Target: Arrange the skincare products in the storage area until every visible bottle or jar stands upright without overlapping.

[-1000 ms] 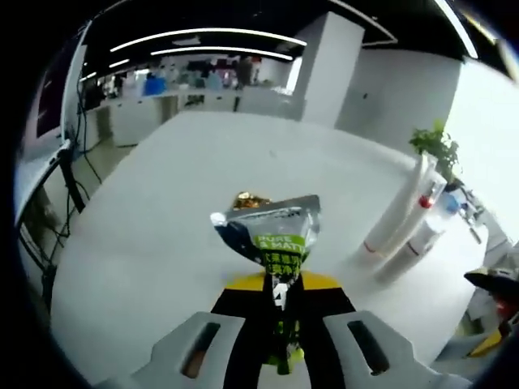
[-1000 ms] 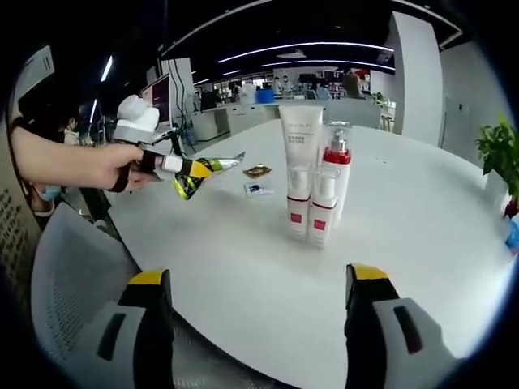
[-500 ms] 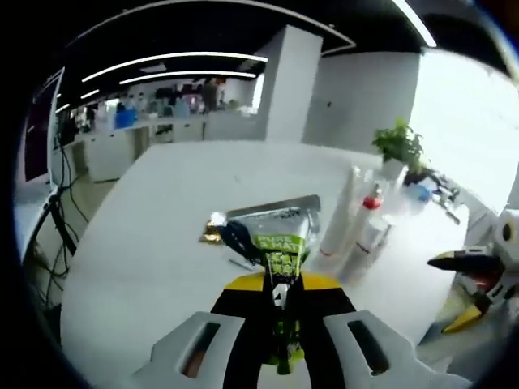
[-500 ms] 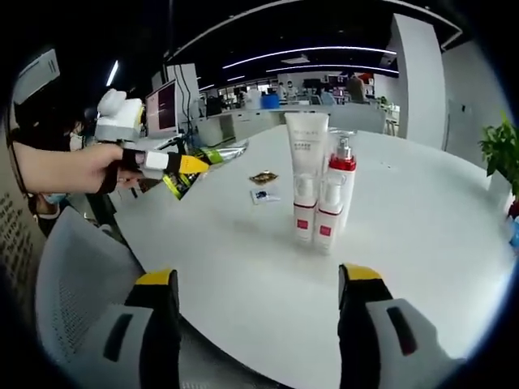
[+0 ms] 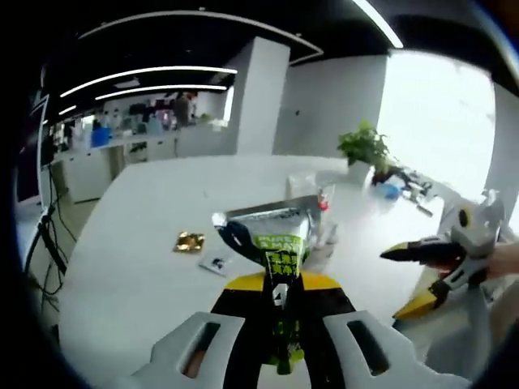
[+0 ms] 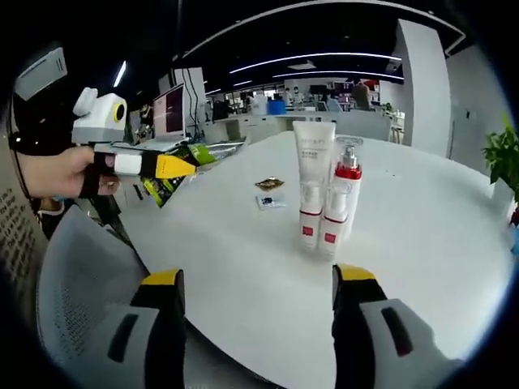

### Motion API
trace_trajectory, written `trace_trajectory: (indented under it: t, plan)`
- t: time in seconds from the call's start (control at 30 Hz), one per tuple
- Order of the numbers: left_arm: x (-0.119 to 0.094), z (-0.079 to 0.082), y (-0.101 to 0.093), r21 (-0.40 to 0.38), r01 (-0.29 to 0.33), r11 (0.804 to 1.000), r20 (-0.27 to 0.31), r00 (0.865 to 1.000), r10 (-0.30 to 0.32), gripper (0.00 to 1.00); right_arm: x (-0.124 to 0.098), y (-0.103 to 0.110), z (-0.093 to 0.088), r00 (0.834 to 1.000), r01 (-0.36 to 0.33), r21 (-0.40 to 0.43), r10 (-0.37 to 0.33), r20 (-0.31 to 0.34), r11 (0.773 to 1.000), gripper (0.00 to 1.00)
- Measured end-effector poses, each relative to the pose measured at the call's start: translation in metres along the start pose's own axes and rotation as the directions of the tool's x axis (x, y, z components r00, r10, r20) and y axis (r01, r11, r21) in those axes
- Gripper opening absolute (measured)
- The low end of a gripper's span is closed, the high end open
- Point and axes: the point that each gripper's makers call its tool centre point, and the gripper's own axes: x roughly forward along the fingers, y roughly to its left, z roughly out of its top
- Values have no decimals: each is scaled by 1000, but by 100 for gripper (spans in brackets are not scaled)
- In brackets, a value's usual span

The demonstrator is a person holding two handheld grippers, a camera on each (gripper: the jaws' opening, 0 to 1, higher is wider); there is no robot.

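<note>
My left gripper (image 5: 280,296) is shut on a green and silver pouch (image 5: 274,235), held up over the white table (image 5: 138,275). The white and red bottles (image 5: 326,231) stand upright just behind the pouch, partly hidden by it. In the right gripper view a tall white tube (image 6: 314,166), a red-capped pump bottle (image 6: 346,190) and two small bottles (image 6: 309,220) stand close together. My right gripper (image 6: 259,279) is open near the table's edge, holding nothing. The left gripper (image 6: 173,166) with the pouch (image 6: 203,152) hovers off the table's left side.
A gold sachet (image 6: 270,183) and a small dark sachet (image 6: 271,202) lie flat on the table left of the bottles. A grey mesh chair (image 6: 73,284) stands at the table's near edge. A potted plant (image 5: 364,147) stands on the far side. The right gripper (image 5: 422,279) enters the left gripper view.
The left gripper view has swung to the right, so the bottles now sit behind the pouch and the right gripper shows more fully. In the right gripper view the left gripper has drawn leftward.
</note>
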Motion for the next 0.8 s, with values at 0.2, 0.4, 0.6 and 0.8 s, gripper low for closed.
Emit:
trace_trajectory:
  t: [0.2, 0.4, 0.6, 0.8]
  plan:
    - [-8, 9, -20, 19, 71, 997, 25, 997, -71, 9, -5, 19, 26, 987, -129, 103, 118, 107, 986, 66]
    - [-12, 10, -33, 24, 121, 992, 26, 992, -122, 10, -16, 24, 76, 938, -248, 304, 150, 314, 920, 61]
    - [-18, 16, -50, 27, 198, 980, 43, 979, -199, 10, -14, 26, 108, 886, -339, 432, 130, 444, 836, 54]
    - [-23, 25, -64, 29, 259, 965, 73, 963, -261, 10, -7, 24, 119, 855, -388, 541, 73, 513, 747, 43]
